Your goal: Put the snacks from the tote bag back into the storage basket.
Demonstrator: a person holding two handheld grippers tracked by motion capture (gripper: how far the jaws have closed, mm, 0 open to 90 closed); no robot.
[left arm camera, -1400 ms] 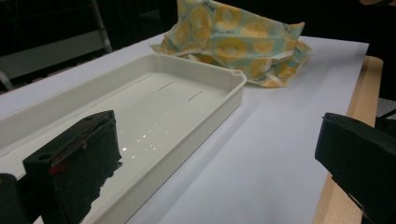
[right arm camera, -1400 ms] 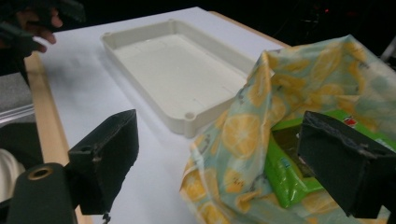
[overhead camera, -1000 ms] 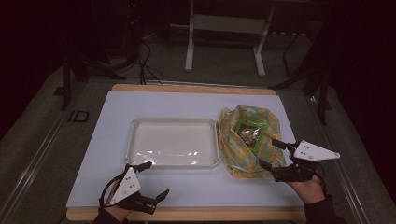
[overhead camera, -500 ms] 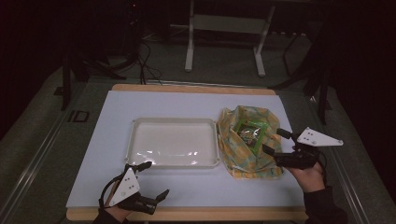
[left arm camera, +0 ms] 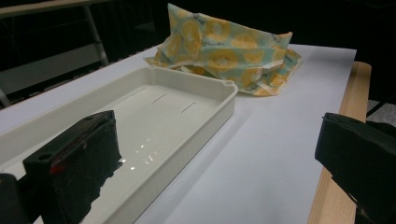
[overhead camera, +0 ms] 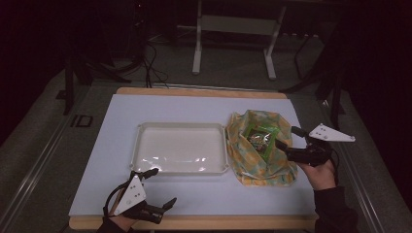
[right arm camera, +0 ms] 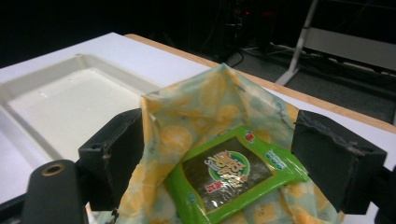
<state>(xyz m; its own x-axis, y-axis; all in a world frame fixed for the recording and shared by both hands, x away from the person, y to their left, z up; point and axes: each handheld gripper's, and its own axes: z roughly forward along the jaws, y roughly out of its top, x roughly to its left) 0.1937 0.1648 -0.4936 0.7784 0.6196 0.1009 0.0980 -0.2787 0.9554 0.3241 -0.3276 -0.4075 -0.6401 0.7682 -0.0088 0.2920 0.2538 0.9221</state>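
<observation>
Cloth bag (overhead camera: 260, 155) pale teal with yellow citrus-slice print, packet (right arm camera: 233, 175) bright green with dark centre, tray (overhead camera: 145, 145) cream-white, table sheet (overhead camera: 194, 104) white, wood edge.

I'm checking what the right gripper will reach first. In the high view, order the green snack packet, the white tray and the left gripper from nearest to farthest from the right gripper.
From the right gripper:
1. Green snack packet, just to its left, in the open yellow-patterned bag.
2. White tray, mid-table, beyond the bag.
3. Left gripper, at the near left edge.
</observation>
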